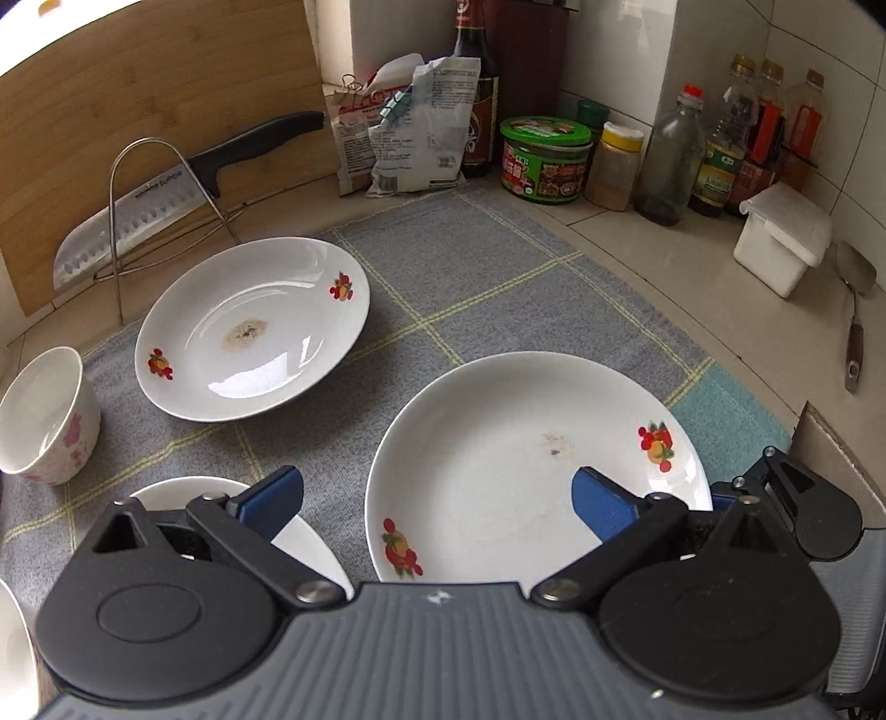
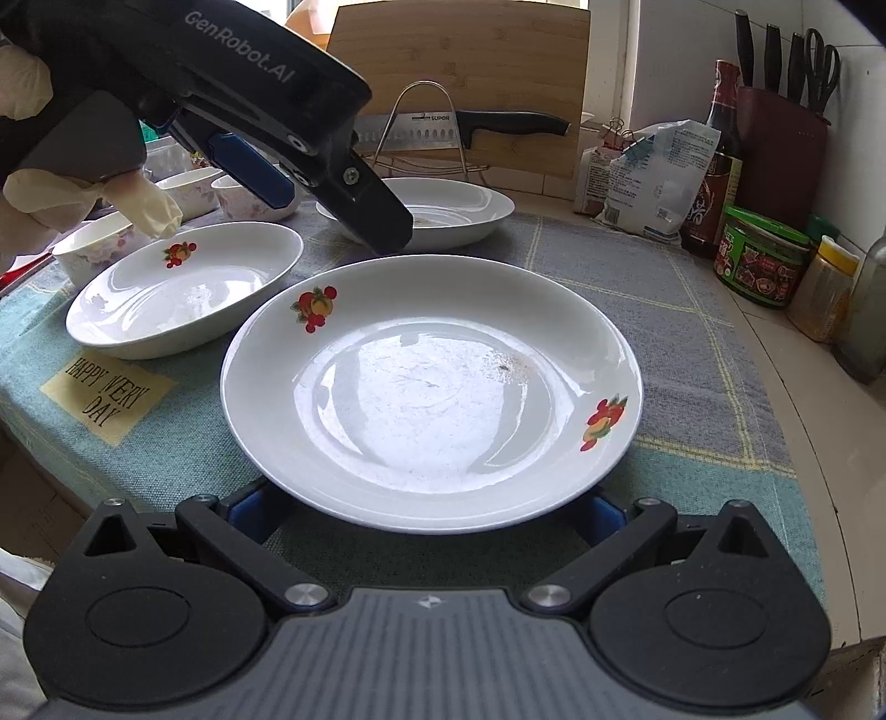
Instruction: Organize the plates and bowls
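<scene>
A white plate (image 2: 432, 387) with fruit decals sits on the gray cloth (image 2: 637, 288) covering the counter, nearest of three plates. The right gripper (image 2: 426, 512) is spread wide, its blue fingers flanking the plate's near rim without clamping. The left gripper (image 1: 437, 498) hovers above, also released. Glazed, stiff and breakable, the plate looks slippery; the rim is likely the best hold.

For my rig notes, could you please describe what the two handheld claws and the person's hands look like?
Each claw, left claw and right claw, has blue fingers on black linkages with round black housings and a ribbed grey body. The left one's shell reads "GenRobot.AI". The hand wears a cream glove. No cables visible.
</scene>
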`<state>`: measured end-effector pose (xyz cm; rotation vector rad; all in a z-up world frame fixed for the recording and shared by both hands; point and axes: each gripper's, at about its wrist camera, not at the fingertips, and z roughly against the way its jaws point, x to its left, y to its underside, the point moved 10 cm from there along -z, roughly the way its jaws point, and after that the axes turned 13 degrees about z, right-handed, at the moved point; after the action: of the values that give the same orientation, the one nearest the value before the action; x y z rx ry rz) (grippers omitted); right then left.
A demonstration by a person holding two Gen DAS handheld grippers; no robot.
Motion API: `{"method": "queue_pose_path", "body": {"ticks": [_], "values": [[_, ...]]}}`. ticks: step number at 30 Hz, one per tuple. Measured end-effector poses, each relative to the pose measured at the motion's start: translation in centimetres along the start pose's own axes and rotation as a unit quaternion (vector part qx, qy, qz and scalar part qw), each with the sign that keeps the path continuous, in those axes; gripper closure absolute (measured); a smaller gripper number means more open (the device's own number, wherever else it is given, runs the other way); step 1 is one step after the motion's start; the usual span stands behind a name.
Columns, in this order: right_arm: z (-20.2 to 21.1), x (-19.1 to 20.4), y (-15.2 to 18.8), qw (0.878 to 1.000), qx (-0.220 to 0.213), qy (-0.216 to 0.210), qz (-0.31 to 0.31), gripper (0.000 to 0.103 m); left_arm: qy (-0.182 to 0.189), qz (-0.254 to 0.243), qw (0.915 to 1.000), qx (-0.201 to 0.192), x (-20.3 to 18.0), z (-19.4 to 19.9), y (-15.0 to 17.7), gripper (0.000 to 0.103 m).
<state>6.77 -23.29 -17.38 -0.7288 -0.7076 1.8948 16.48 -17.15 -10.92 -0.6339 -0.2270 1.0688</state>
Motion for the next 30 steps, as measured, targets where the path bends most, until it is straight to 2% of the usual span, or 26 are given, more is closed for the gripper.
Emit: {"method": "queue_pose_path", "body": {"ticks": [3,7,11,15,19,25,30], "values": [[-0.1,-0.1,0.0,1.0,0.001,0.006,-0.006,0.0,0.027,-0.02,0.9994,0.012,-0.4,-0.9,-0.5,0.001],[0.0,0.0,0.0,1.0,-0.004,0.011,-0.008,0.0,0.083,-0.02,0.9948,0.055,-0.5,-2.7,-1.1,0.001],[0.1,0.0,0.0,1.0,0.0,0.016,-0.013,0.0,0.079,-0.057,0.9914,0.088,-0.4,-4.5,-1.1,0.002],[0.2,0.1,0.1,0.999,0.0,0.026,-0.021,0.0,0.109,-0.087,0.9832,0.117,-0.7,-5.8,-1.2,0.003],[0.4,0.1,0.1,0.999,0.0,0.035,-0.028,0.0,0.151,-0.087,0.973,0.152,-1.1,-6.5,-1.2,0.003],[0.5,0.2,0.2,0.998,0.01,0.042,-0.037,0.0,0.172,-0.101,0.963,0.181,-1.6,-7.0,-0.9,0.003],[0.6,0.2,0.3,0.998,0.005,0.046,-0.038,0.0,0.178,-0.103,0.9591,0.195,-1.9,-7.7,-1.1,0.004]]}}
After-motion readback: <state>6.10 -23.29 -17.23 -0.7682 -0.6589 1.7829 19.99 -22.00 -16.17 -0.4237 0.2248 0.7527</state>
